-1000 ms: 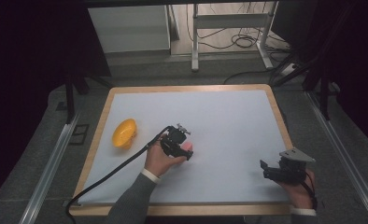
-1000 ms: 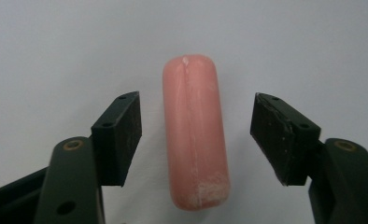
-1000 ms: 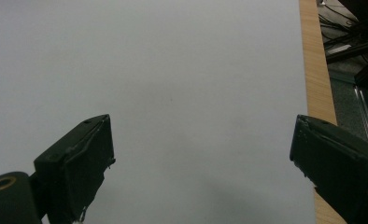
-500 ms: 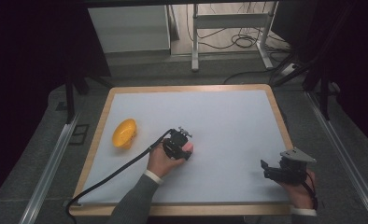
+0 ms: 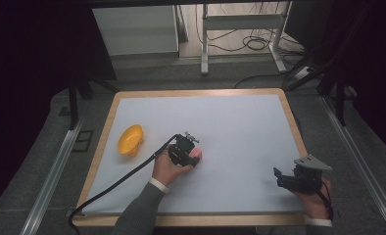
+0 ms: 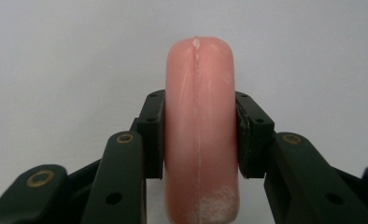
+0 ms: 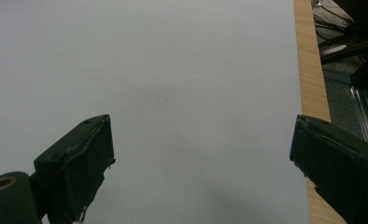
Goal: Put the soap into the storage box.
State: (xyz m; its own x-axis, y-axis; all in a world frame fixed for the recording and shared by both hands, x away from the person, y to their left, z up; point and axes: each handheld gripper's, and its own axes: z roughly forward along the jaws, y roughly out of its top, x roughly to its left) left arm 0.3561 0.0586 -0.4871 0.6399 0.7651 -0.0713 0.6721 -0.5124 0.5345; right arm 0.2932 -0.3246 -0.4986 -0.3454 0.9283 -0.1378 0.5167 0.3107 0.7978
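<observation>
One yellow bowl [image 5: 131,139] just left of left gripper [image 5: 187,155], clamped on one pink sausage [image 6: 200,135]; right gripper [image 7: 201,163] gaping, well right.

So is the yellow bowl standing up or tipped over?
Tipped over. In the high view the yellow bowl lies on its side on the white table, its opening facing sideways.

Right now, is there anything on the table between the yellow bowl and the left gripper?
No. In the high view, only bare white table lies between the yellow bowl and the left gripper, which holds a pink sausage-shaped object.
</observation>
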